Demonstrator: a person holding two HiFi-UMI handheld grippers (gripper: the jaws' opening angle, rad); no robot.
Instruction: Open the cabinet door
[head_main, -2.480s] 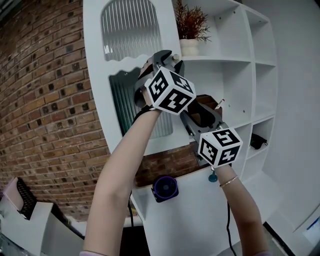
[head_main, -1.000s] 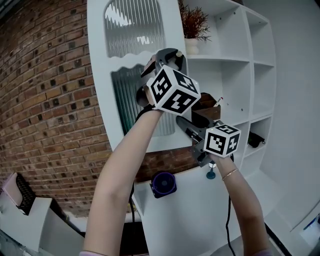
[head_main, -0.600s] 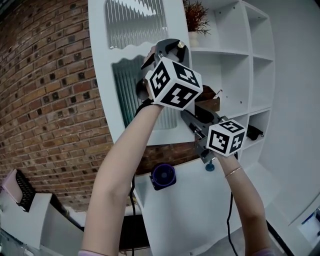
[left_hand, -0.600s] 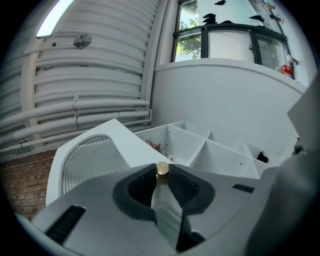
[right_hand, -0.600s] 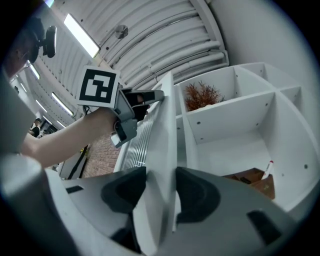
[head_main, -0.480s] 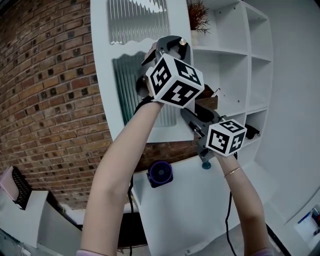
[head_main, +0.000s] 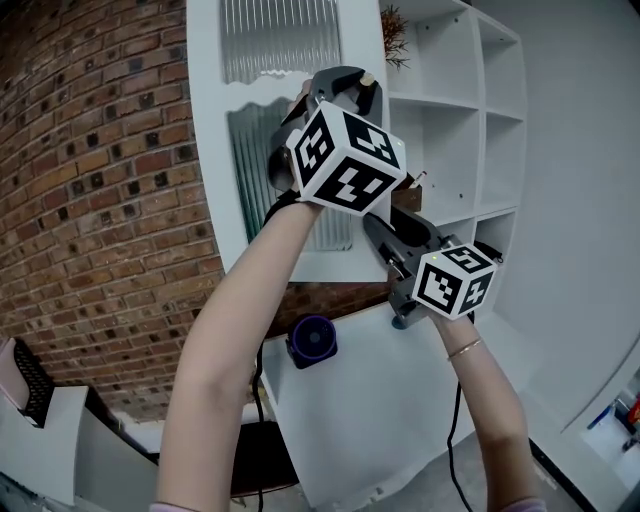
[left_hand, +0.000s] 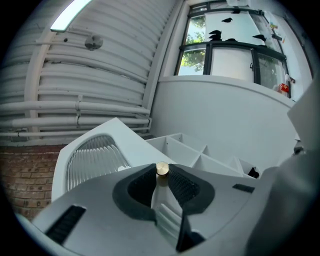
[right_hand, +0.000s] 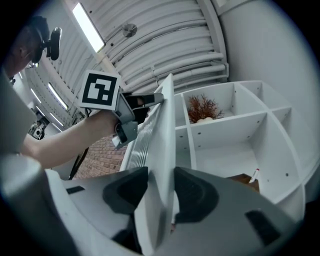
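On the left side of the white shelves (head_main: 450, 110), the cabinet door (head_main: 290, 150) is found swung out, with its ribbed glass in plain sight beside the brick wall (head_main: 90, 180). Compared with a moment ago, the door has been pulled further round. More of the little plant (head_main: 392, 35) on the top shelf is now hidden behind its edge in the head view. The small gold knob (left_hand: 162, 169) at the door's free edge is pinched by the left claw (left_hand: 161, 177), which is set narrow on it. Lower down the same edge, the right claw (right_hand: 161, 180) has just been closing. The door's thin edge is now caught between its two pads, which seem to be pressed on both faces. So the door is held in two places, and the open shelves can be seen past it in the right gripper view. The task is judged to be mostly done: the door is already open a good way, and only a last bit of swing may be wanted. Care may be needed so that the edge is not twisted by two grips pulling different ways. Below the door, a round purple fan (head_main: 312, 340) is left untouched.
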